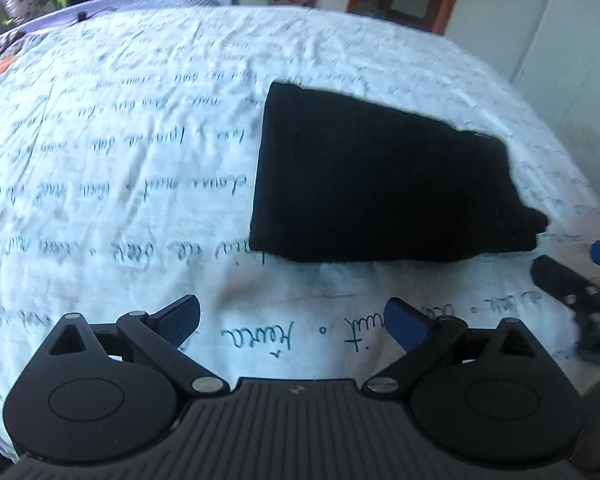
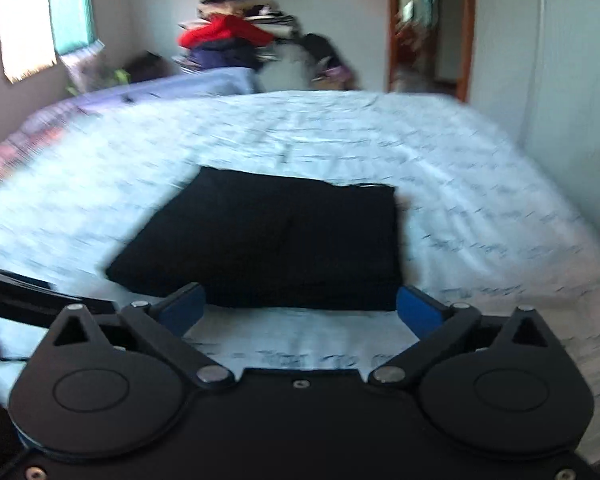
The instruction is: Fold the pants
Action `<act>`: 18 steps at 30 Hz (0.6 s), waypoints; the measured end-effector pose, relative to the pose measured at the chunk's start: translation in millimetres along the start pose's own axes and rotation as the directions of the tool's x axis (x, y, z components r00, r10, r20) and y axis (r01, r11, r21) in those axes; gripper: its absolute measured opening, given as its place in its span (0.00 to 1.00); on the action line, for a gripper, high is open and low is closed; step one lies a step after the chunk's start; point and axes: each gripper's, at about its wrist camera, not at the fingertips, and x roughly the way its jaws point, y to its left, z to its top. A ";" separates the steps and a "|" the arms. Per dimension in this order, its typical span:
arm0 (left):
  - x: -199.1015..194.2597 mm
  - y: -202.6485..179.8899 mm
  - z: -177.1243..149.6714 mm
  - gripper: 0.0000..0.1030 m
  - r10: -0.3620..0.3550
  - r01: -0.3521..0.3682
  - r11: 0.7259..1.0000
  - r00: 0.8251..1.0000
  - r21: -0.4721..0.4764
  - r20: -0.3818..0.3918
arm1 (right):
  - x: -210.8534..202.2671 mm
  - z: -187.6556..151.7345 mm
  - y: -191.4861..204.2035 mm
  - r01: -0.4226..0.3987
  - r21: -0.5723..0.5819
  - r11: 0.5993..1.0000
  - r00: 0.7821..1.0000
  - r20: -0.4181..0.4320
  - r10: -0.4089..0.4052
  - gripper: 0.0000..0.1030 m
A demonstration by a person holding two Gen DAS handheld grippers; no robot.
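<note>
The black pants (image 1: 380, 184) lie folded into a compact block on the white bedspread (image 1: 120, 160) printed with handwriting. My left gripper (image 1: 296, 322) hangs open in front of the block, nearer than its front edge, with nothing between its blue pads. At the right edge of the left wrist view my right gripper (image 1: 580, 268) shows beside the pants' near right corner. In the right wrist view the folded pants (image 2: 268, 240) sit just beyond my right gripper (image 2: 300, 314), whose jaws stand wide apart and hold nothing.
A pile of clothes (image 2: 236, 40) rises behind the bed's far edge, next to a wooden door frame (image 2: 464, 28). A window (image 2: 44, 16) is at the far left. A pale wall (image 2: 560, 80) runs along the bed's right side.
</note>
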 end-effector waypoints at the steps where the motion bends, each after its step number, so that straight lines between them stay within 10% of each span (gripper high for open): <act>1: 4.3 -2.5 -1.7 0.96 0.003 -0.003 1.000 1.000 -0.003 0.001 | 4.9 -2.9 6.3 0.022 -0.007 1.000 1.000 -0.001 -0.022 1.00; 7: 6.1 -17.3 -13.1 0.96 0.098 -0.102 0.993 0.992 0.055 0.085 | 16.0 -21.1 13.8 -0.091 0.101 0.991 0.993 -0.062 0.098 1.00; 18: 6.3 -22.8 -18.0 0.96 0.148 -0.155 0.987 0.978 0.034 0.146 | 9.0 -28.0 16.6 -0.023 0.033 0.999 0.999 -0.023 0.023 1.00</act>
